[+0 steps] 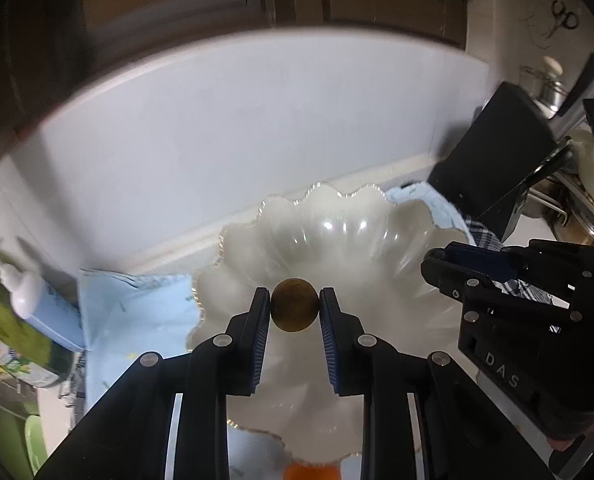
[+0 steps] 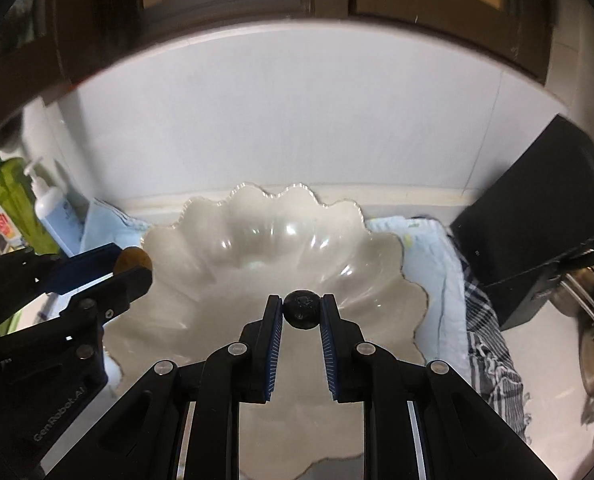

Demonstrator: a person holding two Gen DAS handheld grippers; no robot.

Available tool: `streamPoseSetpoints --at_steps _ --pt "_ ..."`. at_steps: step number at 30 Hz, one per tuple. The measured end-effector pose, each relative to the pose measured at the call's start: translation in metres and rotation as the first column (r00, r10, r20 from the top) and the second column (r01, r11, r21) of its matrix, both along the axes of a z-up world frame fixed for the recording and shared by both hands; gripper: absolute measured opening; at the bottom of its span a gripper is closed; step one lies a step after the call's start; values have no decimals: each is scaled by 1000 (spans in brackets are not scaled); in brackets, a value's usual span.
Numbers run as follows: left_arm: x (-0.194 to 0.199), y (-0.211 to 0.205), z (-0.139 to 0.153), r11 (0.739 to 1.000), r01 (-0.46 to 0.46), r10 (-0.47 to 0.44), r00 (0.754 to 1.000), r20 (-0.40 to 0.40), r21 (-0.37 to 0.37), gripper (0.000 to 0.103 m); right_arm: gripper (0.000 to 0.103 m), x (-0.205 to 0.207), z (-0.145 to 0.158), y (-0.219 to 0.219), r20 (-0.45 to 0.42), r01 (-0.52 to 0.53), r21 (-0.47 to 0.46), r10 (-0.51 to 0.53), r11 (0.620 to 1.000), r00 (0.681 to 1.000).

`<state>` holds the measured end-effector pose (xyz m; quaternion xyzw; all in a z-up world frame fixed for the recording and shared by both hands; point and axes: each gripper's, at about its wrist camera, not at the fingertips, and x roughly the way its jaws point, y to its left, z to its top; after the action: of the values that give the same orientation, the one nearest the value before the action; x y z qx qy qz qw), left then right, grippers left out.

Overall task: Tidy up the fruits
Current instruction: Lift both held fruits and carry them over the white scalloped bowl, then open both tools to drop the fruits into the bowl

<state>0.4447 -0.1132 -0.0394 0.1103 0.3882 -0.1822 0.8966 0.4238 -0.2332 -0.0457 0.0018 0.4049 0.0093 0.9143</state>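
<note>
Lettering "DAS" marks right gripper (image 1: 437, 268) clamping dark fruit (image 2: 302, 309); left gripper (image 1: 295, 306) clamps brown fruit (image 1: 295, 310).

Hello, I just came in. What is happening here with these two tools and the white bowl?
A person is sorting fruit with a pair of tongs in each hand. The left tongs are shut on a small round brown fruit, and the right tongs are shut on a small round dark fruit. Both are held above a white scalloped bowl that sits on a light blue cloth by the wall. Neither fruit is released yet, and what shows of the bowl holds nothing.
</note>
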Motion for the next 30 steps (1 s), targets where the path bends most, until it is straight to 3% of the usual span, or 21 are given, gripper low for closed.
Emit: streamPoseSetpoints --at_steps 4,10,13,14,21,25,30 --pt "18 -4 -17 1000 -13 13 998 -68 3 26 21 15 -16 -4 -60 -4 -3 4 1000 998" --pt "26 -8 -29 1000 -15 17 996 -88 22 31 22 28 -32 -11 -117 -13 12 15 1000 993" --pt "27 -8 -28 1000 -20 22 996 -86 19 44 36 31 -36 -15 -135 -11 34 15 999 991" --pt "26 -8 -27 999 -23 25 997 -80 24 45 42 31 -36 -16 -134 -1 38 6 999 991" --pt "18 0 -13 997 -68 69 997 -46 43 61 43 20 -24 -25 -106 37 59 -31 998 994" --pt "3 7 2 995 -94 94 996 0 32 69 50 5 -8 -25 -64 66 66 -62 996 996" --pt "-26 16 22 995 -93 90 993 70 43 70 50 -22 13 -23 -1 77 88 -78 993 997"
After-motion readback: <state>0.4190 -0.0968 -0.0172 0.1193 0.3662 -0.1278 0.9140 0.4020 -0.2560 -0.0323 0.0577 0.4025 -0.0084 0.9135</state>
